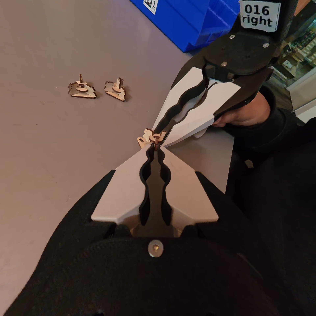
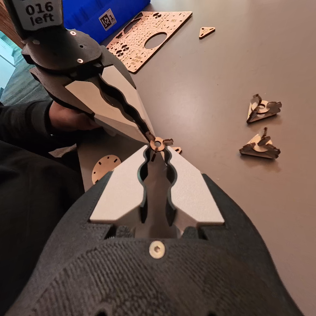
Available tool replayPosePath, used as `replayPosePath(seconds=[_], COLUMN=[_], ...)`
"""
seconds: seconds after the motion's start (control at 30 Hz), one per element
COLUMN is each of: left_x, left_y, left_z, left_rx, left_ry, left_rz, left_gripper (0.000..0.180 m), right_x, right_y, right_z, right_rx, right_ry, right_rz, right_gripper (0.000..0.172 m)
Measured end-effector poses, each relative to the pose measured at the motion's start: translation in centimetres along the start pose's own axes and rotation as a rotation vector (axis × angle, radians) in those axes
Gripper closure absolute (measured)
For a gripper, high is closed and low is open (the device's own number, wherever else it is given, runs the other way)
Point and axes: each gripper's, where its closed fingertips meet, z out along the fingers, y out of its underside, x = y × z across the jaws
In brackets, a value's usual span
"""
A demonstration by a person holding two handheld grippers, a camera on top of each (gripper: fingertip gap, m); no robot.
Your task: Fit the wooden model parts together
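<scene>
where both tongs meet: wooden assembly (image 2: pixel 158 144)

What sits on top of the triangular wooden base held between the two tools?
On the triangular base sits a wooden ring with small upright tabs slotted around it. The tool tips cover how the tabs join the base.

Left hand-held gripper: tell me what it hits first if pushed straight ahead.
Probably the right hand-held gripper, whose tips sit just beyond the small wooden assembly that both grippers hold; depth is hard to judge.

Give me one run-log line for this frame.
left gripper: jaws shut on thin wooden fin | right gripper: jaws gripping small wooden ring-and-triangle assembly | two finished wooden assemblies on grey table
</scene>
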Motion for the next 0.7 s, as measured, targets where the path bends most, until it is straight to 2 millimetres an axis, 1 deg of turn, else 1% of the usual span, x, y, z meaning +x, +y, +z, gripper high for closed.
replayPosePath(seconds=[0.13, 0.3, 0.47, 0.7], left_x=[0.12, 0.01, 0.17, 0.24], left_y=[-0.02, 0.13, 0.16, 0.06], left_z=[-0.03, 0.03, -0.01, -0.07], left_rx=[0.003, -0.006, -0.004, 0.004], left_ry=[0.013, -0.012, -0.008, -0.022], left_rz=[-0.006, 0.004, 0.009, 0.031], left_gripper=[0.180, 0.180, 0.180, 0.180], right_x=[-0.07, -0.04, -0.26, -0.37], right_y=[-0.10, -0.01, 0.11, 0.06], right_z=[-0.10, 0.06, 0.01, -0.06], right_rx=[0.008, 0.002, -0.002, 0.006], right_ry=[-0.013, -0.004, -0.041, -0.053], right_rz=[0.015, 0.030, 0.071, 0.087], right_gripper=[0.158, 0.158, 0.158, 0.158])
